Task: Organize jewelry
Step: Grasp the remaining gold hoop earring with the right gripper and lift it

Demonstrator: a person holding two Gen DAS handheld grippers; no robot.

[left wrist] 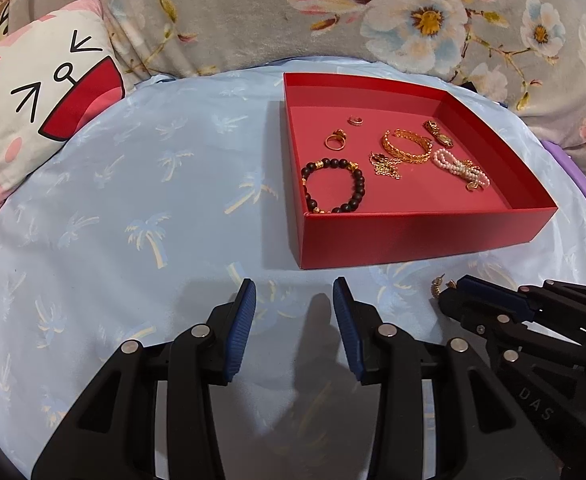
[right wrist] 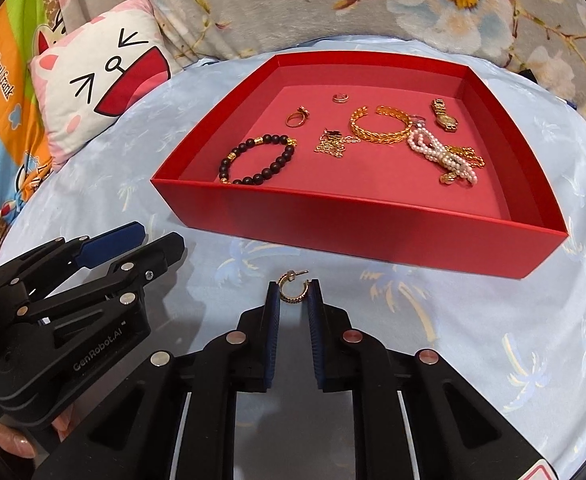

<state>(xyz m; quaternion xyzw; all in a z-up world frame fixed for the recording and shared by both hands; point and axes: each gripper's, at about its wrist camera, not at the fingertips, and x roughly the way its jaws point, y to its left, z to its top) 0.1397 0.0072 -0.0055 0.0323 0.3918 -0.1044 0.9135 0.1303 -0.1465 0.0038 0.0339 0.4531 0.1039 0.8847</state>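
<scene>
A red tray (left wrist: 413, 236) (right wrist: 357, 224) sits on the light blue bedsheet. It holds a dark bead bracelet (left wrist: 333, 184) (right wrist: 259, 158), a gold cuff (left wrist: 407, 146) (right wrist: 377, 128), a pearl strand (left wrist: 459, 168) (right wrist: 441, 152), a gold chain (right wrist: 329, 144), two rings (right wrist: 297, 118) and a gold watch (right wrist: 445, 118). A small gold hoop earring (right wrist: 291, 288) (left wrist: 437, 290) lies on the sheet in front of the tray. My right gripper (right wrist: 293, 292) has its jaws close on either side of the earring. My left gripper (left wrist: 294, 292) is open and empty over the sheet.
A cat-face cushion (left wrist: 41, 100) (right wrist: 97, 76) lies at the left. A grey floral blanket (left wrist: 333, 12) runs along the back. A purple object (left wrist: 573, 176) lies right of the tray.
</scene>
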